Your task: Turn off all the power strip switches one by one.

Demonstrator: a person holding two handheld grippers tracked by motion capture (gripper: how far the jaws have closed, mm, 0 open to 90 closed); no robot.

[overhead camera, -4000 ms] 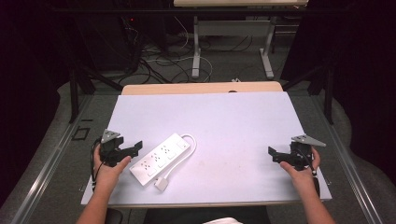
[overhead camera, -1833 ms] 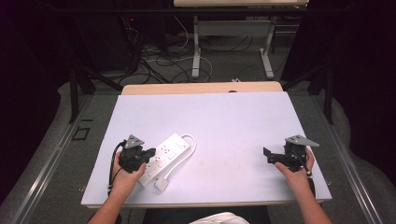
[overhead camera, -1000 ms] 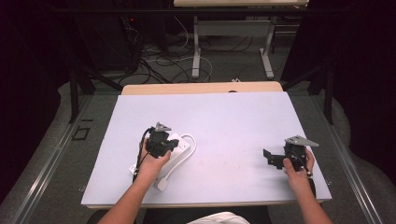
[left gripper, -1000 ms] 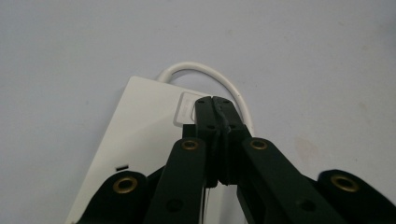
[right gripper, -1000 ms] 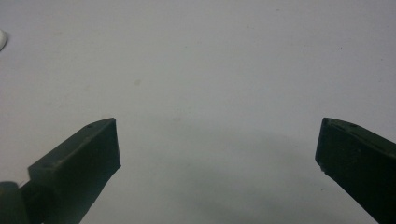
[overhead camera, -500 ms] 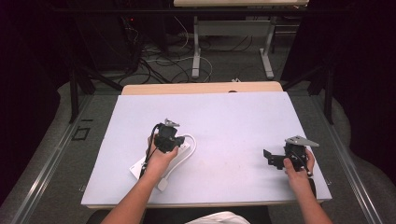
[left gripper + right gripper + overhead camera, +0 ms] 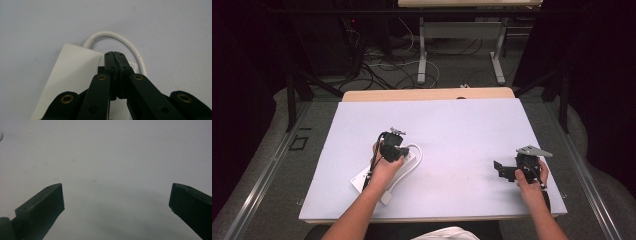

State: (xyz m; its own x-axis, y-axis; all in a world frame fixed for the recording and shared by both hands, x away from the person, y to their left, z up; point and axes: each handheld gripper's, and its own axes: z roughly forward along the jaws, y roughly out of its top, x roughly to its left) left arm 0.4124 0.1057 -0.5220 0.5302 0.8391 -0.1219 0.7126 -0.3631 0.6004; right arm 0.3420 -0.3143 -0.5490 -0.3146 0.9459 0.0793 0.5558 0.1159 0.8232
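Note:
A white power strip [image 7: 361, 180] lies slanted on the pale table [image 7: 462, 125], left of centre. Its white cable [image 7: 418, 154] loops out from the far end. My left gripper [image 7: 393, 149] hovers over that far end, and a hand covers the strip's middle. In the left gripper view the jaws of the left gripper [image 7: 113, 53] are shut with nothing between them. Their tips point down at the strip [image 7: 67, 75] close to where the cable [image 7: 110, 35] leaves it. My right gripper [image 7: 502, 170] rests near the table's right front. It stands open [image 7: 116, 195] over bare tabletop.
The strip's plug [image 7: 387, 197] lies near the front edge, under the left forearm. Beyond the table's back edge [image 7: 427, 94] are the floor, tangled cables and another table's legs [image 7: 422, 55].
My left gripper has travelled from the table's left edge rightward and forward, over the power strip to its far end. The right gripper has barely moved.

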